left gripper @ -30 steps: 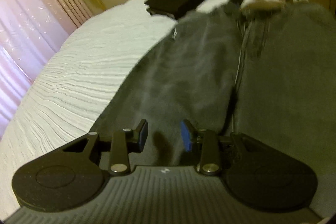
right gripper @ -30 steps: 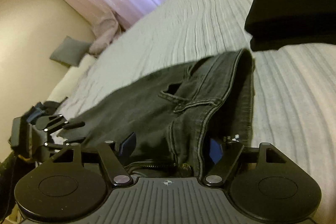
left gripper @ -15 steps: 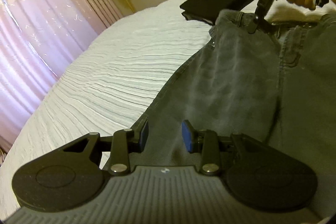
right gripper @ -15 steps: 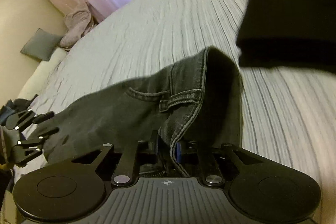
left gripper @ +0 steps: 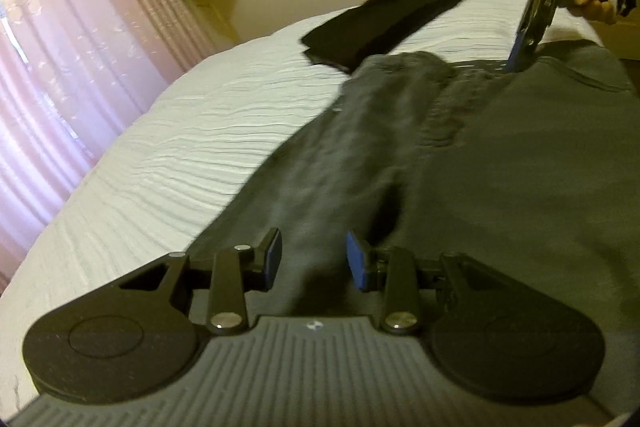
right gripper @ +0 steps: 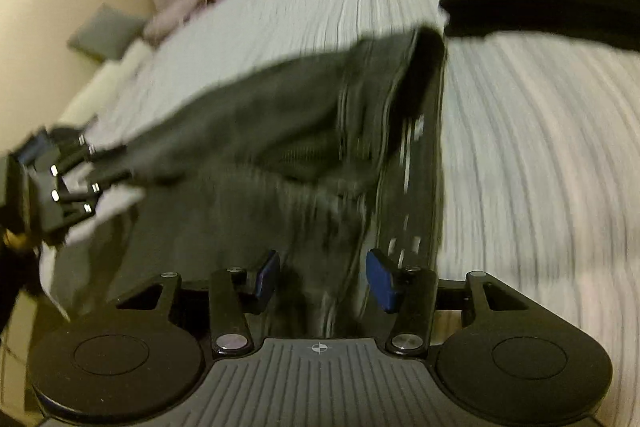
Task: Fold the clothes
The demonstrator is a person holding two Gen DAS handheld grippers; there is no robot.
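Observation:
Dark grey jeans (left gripper: 460, 163) lie lengthwise on the white bedspread (left gripper: 192, 147). My left gripper (left gripper: 312, 259) is open over the leg end, with cloth between its blue pads, not pinched. My right gripper (right gripper: 324, 277) is open just above the waistband end of the jeans (right gripper: 304, 147), which has one side folded over. The right gripper also shows in the left wrist view (left gripper: 520, 57), at the far waistband. The left gripper shows at the left edge of the right wrist view (right gripper: 80, 171).
A folded black garment (left gripper: 380, 27) lies on the bed past the waistband; it also shows in the right wrist view (right gripper: 552, 3). Pink curtains (left gripper: 60, 47) hang at the left. A grey cushion (right gripper: 104, 31) and pillows sit at the bed's far end.
My right gripper, shut on the waistband half a second ago, has opened and let it go. The waistband fold has dropped onto the jeans. My left gripper stays open over the leg.

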